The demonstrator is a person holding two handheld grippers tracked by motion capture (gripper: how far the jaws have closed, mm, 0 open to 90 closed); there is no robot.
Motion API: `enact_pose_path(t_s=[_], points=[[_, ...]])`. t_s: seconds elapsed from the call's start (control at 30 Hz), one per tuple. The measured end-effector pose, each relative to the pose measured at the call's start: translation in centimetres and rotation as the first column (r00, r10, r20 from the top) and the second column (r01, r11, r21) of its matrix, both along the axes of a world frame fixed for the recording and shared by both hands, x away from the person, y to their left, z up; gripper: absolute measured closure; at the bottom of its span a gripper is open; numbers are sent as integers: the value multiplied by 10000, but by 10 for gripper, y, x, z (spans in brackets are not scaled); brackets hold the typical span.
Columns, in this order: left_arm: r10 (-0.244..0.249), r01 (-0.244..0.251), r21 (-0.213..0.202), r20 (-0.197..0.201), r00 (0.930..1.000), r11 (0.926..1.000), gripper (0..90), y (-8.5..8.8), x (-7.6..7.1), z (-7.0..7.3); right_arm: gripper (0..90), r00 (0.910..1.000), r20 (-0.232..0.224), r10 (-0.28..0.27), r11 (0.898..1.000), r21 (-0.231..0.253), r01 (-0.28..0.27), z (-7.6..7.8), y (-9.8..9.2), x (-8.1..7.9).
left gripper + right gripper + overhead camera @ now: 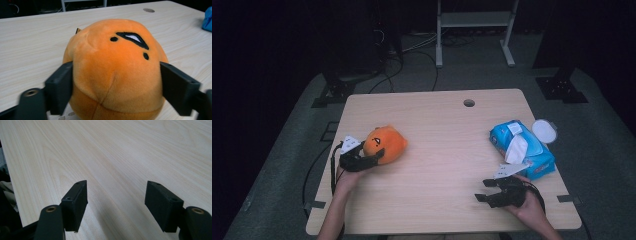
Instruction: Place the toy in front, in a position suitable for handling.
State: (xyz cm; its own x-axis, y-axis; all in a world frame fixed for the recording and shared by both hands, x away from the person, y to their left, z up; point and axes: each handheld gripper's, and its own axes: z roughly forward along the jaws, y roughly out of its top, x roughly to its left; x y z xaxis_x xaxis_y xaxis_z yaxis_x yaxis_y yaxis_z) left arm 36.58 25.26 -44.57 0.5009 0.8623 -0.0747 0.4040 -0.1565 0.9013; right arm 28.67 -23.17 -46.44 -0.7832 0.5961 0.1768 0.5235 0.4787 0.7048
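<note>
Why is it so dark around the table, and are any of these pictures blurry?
High view: light falls on the table, the floor beyond fades to black. Left gripper view: the orange plush toy is sharp, the left tool pressing its sides is slightly blurred near the bottom edge. Right gripper view: the right tool casts soft shadows on the wood.

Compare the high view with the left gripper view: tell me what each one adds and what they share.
High view alone: the blue wipes pack with its white lid beside it, and the right gripper, jaws open over bare table. Left gripper view alone: the plush's stitched face and both pads pressed into its sides. Shared: the orange plush clamped in the left gripper.
</note>
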Motion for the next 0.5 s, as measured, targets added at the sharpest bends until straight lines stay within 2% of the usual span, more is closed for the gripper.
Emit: enact_pose_path(t_s=[0.1,0.17,0.33,0.5], points=[[27,-26,-669,18,10000,9978,294,3,0,3,334,10000,3,-5,10000,35,5,0,0,0],[-152,164,-952,137,9998,9953,334,4,-1,5,334,10000,-53,-31,10000,-4,31,-1,0,0],[-427,465,-1212,338,9985,9915,385,-2,-4,10,334,10000,35,-5,10000,-15,5,1,1,-1],[-920,1011,-1626,629,9938,9815,399,-15,-8,18,334,10000,22,6,10000,-72,-6,0,0,0]])
